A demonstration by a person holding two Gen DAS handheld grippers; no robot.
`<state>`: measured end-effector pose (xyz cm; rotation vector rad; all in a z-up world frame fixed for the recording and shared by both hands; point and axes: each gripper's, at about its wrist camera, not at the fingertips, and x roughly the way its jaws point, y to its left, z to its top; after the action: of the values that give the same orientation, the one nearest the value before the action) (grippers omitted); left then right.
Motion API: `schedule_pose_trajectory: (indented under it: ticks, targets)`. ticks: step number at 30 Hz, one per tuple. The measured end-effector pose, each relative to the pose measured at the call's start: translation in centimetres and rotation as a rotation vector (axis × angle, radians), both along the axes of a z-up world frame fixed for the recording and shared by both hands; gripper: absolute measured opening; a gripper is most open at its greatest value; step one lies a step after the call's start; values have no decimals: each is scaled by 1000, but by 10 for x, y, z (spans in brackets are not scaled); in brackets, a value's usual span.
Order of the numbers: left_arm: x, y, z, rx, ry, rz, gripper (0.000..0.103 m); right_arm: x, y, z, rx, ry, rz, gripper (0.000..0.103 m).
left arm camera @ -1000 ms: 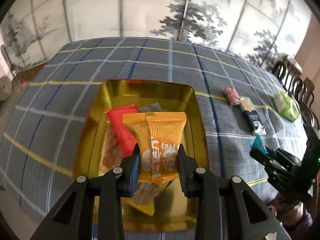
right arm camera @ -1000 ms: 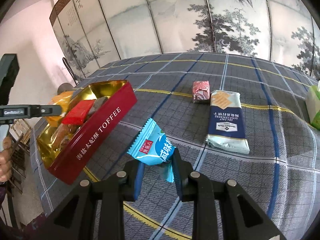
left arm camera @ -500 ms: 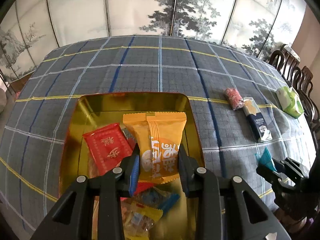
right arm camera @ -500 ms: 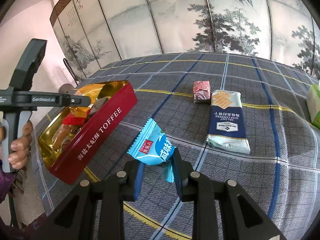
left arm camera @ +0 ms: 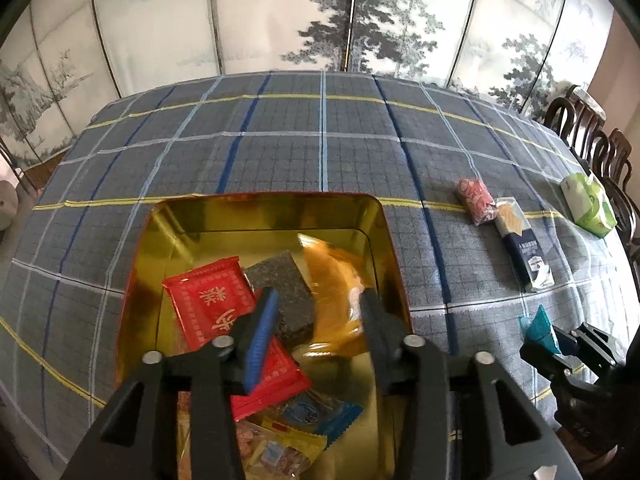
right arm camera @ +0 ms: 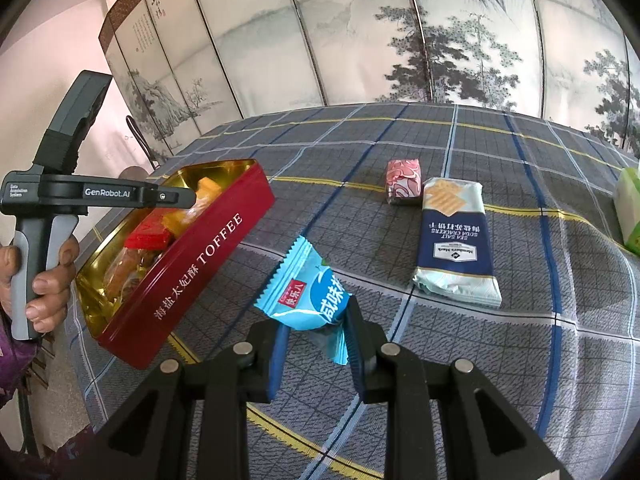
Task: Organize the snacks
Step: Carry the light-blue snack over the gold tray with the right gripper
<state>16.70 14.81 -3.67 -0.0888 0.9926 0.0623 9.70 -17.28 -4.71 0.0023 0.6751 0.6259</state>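
Note:
A red toffee tin [right arm camera: 208, 248] with a gold inside [left arm camera: 192, 224] holds several snacks: a red packet [left arm camera: 208, 304], a dark bar [left arm camera: 284, 284] and others. My left gripper [left arm camera: 316, 312] is open above the tin. An orange packet [left arm camera: 336, 300], blurred, lies in the tin by the right finger, free of the jaws. My right gripper [right arm camera: 316, 332] is shut on a light blue snack packet [right arm camera: 308, 288] and holds it above the cloth, right of the tin. The left gripper [right arm camera: 176, 198] also shows in the right wrist view.
On the plaid tablecloth [left arm camera: 320, 152] lie a pink wrapped snack [right arm camera: 404, 180], a soda cracker pack [right arm camera: 456, 240] and a green tissue pack [left arm camera: 588, 204]. Dark chairs [left arm camera: 596, 140] stand at the right. A painted folding screen stands behind the table.
My left gripper has opened and let go of the orange packet, which has dropped into the tin. The right gripper has kept still with the blue packet.

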Motion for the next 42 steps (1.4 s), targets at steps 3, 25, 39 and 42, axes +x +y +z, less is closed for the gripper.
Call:
schedule_pose_trajectory:
  ticks: [3,25,39,42]
  targets:
    - [-3,0,4,25,-19,6,60,0,0,-1,-2,1,-1,26]
    - [-49,-15,19,211,-115,33,85,-1,2,-1,-24,-1,-22,26]
    - [-89,28,33,118,-164,128,102,-3,16,0,-101,-22,-29,26]
    - [-105,43,35,111,-201,169,102,-6,20,5,-79,-21,-26,26]
